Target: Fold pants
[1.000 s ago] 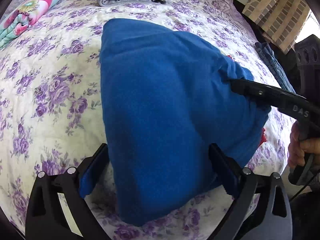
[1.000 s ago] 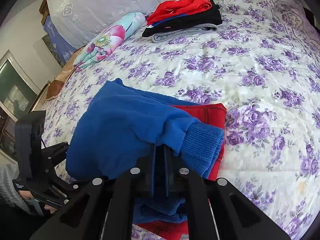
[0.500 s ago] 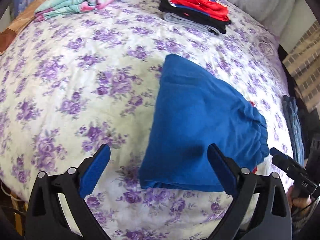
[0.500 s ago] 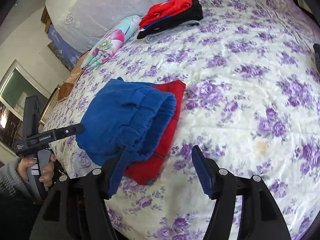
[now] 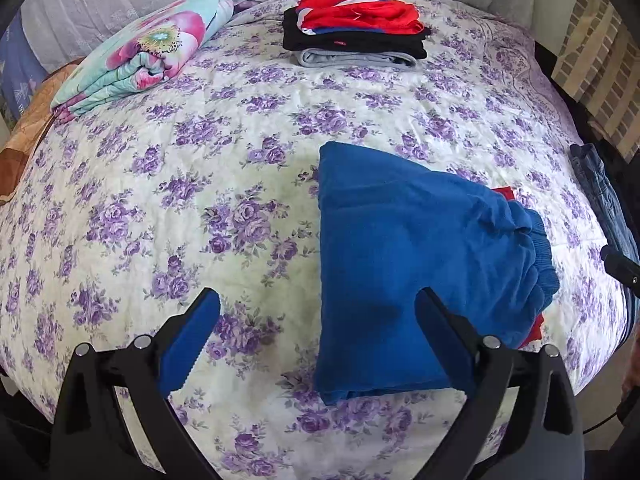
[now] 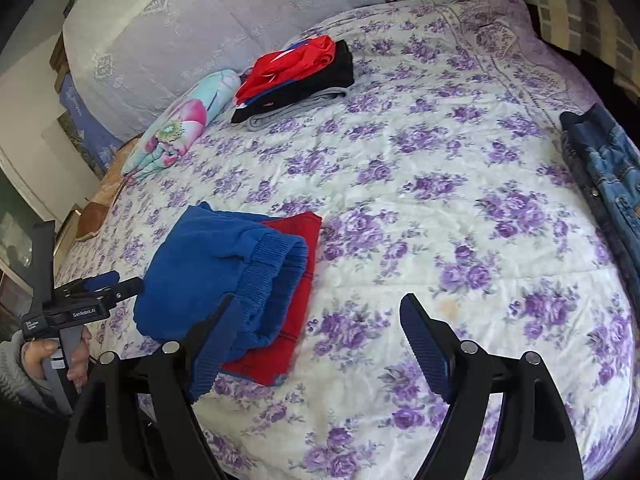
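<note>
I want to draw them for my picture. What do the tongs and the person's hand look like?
Each of the tongs is a black plastic fork with silver screws and two blue ridged pads: the left tongs and the right tongs. Seen from the side, the left one has a black body with small white lettering and a grey handle. The person's left hand wears a grey knitted sleeve.

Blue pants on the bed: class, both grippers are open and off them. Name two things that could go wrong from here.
1. The blue pants lie folded on a red garment near the bed edge; a careless grab might lift both.
2. The ribbed waistband bulges loosely, so the fold may spring open if the right gripper or left gripper nudges it.
</note>
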A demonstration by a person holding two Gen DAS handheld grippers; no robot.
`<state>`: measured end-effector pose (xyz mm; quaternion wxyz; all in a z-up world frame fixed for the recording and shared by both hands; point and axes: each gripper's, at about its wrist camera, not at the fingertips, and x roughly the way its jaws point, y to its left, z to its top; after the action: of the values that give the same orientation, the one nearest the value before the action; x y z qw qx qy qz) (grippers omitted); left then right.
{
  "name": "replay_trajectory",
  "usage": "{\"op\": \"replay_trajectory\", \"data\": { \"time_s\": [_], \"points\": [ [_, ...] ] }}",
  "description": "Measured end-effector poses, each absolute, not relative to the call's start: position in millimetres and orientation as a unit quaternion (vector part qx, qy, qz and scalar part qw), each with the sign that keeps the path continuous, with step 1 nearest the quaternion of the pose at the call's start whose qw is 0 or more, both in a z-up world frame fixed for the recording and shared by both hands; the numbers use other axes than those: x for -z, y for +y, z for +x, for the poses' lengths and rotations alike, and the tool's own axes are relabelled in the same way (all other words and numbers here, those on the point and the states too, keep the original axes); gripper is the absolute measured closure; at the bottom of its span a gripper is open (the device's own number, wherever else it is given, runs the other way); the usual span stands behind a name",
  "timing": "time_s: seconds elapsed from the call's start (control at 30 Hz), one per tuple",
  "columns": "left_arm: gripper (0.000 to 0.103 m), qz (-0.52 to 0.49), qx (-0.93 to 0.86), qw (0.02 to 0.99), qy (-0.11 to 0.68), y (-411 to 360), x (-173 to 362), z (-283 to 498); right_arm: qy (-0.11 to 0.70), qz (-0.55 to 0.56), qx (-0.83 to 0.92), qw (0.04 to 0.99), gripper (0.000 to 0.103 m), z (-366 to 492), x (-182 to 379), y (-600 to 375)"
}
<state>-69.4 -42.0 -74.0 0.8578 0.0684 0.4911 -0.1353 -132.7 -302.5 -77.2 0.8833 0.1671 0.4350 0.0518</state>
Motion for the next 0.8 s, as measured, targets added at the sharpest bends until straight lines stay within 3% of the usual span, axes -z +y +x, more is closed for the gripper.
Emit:
{"op": "replay_trajectory", "data": {
  "time_s": [0.33,0.47,0.8],
  "points": [
    [0.007,0.06,0.208,0.851,0.478,-32,66,-68,0.395,0.264,-0.011,0.88,0.021,-163,58,-301],
    [0.007,0.058,0.219,0.848,0.479,-31,68,-66,0.382,0.263,-0.008,0.886,0.015,-166,50,-288],
    [0.007,0.056,0.206,0.837,0.503,-47,81,-48,0.438,0.283,-0.064,0.851,0.014,-116,91,-284]
  ]
}}
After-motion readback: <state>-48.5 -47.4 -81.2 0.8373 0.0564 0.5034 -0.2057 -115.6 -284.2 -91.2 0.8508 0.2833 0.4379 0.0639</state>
